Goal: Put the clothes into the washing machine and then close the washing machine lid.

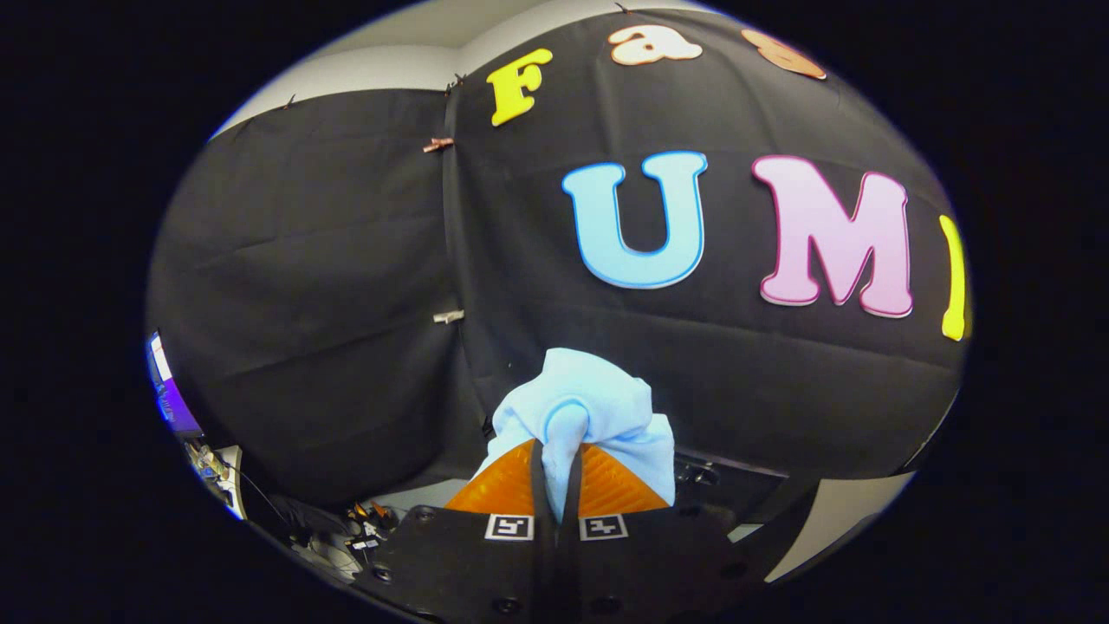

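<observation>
One piece of clothing, a light blue cloth (579,416), is seen pinched between the two fingers of the gripper (555,485). The fingers are brought almost together, with only a thin fold of the fabric squeezed in the narrow gap, so both are pressed on the cloth. The bulk of the cloth is bunched up just above and ahead of the fingertips, and one flap is draped down over the outer side of the right finger. The cloth is held up in the air, in front of the booth's black wall (346,286), and is not resting on any surface.

Two small square markers (509,526) are fixed on the gripper body, one behind each finger.

On the black wall, two clips (437,145) are counted along the seam where two cloth panels meet, one higher and one lower. Far to the left of the fingers, one lit screen (169,394) is seen at the side, and below it a clutter of cables and small items (346,537) is spread on a pale surface; the items are too small to be counted or told apart.
</observation>
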A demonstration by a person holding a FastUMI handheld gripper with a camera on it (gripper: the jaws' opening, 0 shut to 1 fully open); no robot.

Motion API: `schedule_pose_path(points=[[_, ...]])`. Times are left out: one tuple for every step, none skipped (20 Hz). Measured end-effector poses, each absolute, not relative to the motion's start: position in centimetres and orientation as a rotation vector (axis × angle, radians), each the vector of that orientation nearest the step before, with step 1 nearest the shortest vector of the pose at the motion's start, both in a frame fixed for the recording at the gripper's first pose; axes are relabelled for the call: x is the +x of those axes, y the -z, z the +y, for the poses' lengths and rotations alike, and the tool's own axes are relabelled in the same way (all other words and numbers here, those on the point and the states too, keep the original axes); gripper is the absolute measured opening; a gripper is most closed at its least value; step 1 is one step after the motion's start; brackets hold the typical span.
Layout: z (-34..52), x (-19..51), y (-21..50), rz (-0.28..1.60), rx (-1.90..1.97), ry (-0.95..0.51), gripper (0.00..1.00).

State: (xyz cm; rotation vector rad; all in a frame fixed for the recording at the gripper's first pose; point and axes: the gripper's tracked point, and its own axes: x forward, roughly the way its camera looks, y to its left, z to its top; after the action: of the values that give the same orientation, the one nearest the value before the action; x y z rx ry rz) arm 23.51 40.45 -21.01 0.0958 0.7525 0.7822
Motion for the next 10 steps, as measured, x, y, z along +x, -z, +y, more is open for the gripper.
schedule_pose_path(points=[[40.6,23.3,22.8,0.784,0.082,-0.793,0.05],[40.8,22.9,24.7,0.816,0.063,-0.803,0.05],[40.9,22.6,26.5,0.846,0.038,-0.811,0.05],[41.2,22.4,28.0,0.870,0.017,-0.821,0.05],[41.3,22.1,29.3,0.886,0.001,-0.831,0.05],[41.4,21.8,30.7,0.900,-0.011,-0.842,0.05],[41.5,21.4,31.8,0.916,-0.018,-0.852,0.05],[41.5,21.3,33.1,0.938,-0.026,-0.854,0.05],[41.4,21.0,34.4,0.974,-0.041,-0.850,0.05],[41.1,20.5,35.6,1.003,-0.050,-0.847,0.05]])
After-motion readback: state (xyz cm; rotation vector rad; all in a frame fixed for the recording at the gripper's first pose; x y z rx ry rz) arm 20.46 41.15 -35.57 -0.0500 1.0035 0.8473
